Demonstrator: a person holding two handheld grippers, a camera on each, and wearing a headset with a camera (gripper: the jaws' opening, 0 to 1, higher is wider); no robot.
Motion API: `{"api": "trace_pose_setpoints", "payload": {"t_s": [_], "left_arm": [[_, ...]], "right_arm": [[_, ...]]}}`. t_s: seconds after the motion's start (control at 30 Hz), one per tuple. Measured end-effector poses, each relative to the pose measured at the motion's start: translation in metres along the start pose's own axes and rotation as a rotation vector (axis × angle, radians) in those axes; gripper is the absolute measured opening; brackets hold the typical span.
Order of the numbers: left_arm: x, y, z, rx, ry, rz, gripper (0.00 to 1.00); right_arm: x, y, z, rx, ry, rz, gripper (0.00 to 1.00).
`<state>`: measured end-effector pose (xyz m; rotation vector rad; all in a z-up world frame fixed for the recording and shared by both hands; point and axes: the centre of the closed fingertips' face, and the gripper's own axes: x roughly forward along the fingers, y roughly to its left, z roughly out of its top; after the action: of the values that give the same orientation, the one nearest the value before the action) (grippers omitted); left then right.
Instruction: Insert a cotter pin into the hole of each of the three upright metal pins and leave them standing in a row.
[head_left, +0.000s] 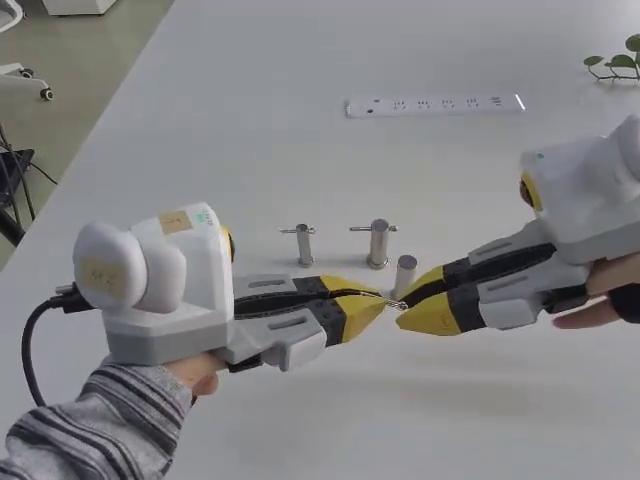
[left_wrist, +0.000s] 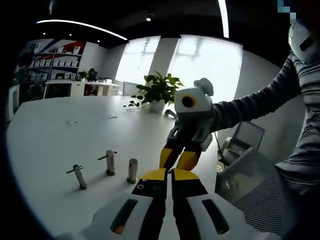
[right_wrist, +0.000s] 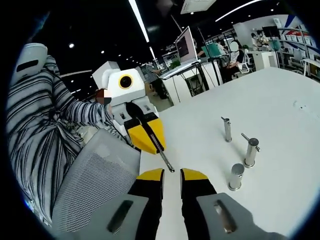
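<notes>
Three upright metal pins stand in a row on the white table. The left pin (head_left: 305, 244) and the middle pin (head_left: 378, 243) each carry a cotter pin through the top. The third pin (head_left: 405, 274) is bare, just behind the grippers' tips. My left gripper (head_left: 378, 303) is shut on a thin cotter pin (right_wrist: 163, 152) that sticks out of its tips. My right gripper (right_wrist: 172, 174) faces it tip to tip with its jaws open, and the cotter pin's free end lies between its fingertips. The same three pins (left_wrist: 110, 163) stand left of my left gripper (left_wrist: 170, 173).
A white power strip (head_left: 435, 104) lies farther back on the table (head_left: 250, 120). Plant leaves (head_left: 620, 62) reach in at the far right. The table's left edge runs diagonally, with floor and a chair base (head_left: 25, 78) beyond. A mesh chair (right_wrist: 95, 180) stands behind.
</notes>
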<state>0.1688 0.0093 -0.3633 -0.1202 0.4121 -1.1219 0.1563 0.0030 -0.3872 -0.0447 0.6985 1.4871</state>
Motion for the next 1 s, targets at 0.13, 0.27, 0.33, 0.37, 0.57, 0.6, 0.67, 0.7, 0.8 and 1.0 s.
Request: {"api": "trace_pose_setpoints", "payload": {"t_s": [0.13, 0.27, 0.33, 0.37, 0.57, 0.6, 0.67, 0.7, 0.8, 1.0], "left_arm": [[0.0, -0.004, 0.002, -0.026, -0.02, -0.02, 0.0], [0.001, -0.005, 0.001, -0.029, -0.015, -0.019, 0.0], [0.001, -0.005, -0.001, -0.034, -0.012, -0.021, 0.0], [0.001, -0.005, -0.001, -0.034, -0.01, -0.021, 0.0], [0.002, -0.006, -0.005, -0.044, 0.0, -0.021, 0.0], [0.002, -0.006, -0.005, -0.041, 0.001, -0.023, 0.0], [0.003, -0.007, -0.005, -0.035, 0.002, -0.024, 0.0], [0.003, -0.007, -0.005, -0.03, 0.003, -0.025, 0.0], [0.005, -0.006, -0.006, -0.034, 0.006, -0.017, 0.0], [0.009, 0.005, -0.006, -0.026, 0.006, 0.023, 0.04]], "right_arm": [[0.002, 0.003, 0.003, 0.001, -0.015, 0.007, 0.04], [0.003, 0.006, 0.005, -0.004, -0.022, 0.016, 0.01], [0.003, 0.006, 0.004, -0.02, -0.014, 0.012, 0.01], [0.003, 0.006, 0.003, -0.023, -0.01, 0.01, 0.01], [0.001, 0.005, 0.0, -0.13, 0.038, -0.004, 0.0], [0.001, 0.006, 0.0, -0.142, 0.05, -0.003, 0.0], [0.001, 0.006, 0.0, -0.168, 0.06, -0.005, 0.0], [0.0, 0.006, -0.001, -0.181, 0.067, -0.004, 0.0], [-0.001, 0.004, -0.002, -0.262, 0.108, -0.018, 0.0], [-0.004, -0.005, -0.005, -0.353, 0.162, -0.062, 0.0]]}}
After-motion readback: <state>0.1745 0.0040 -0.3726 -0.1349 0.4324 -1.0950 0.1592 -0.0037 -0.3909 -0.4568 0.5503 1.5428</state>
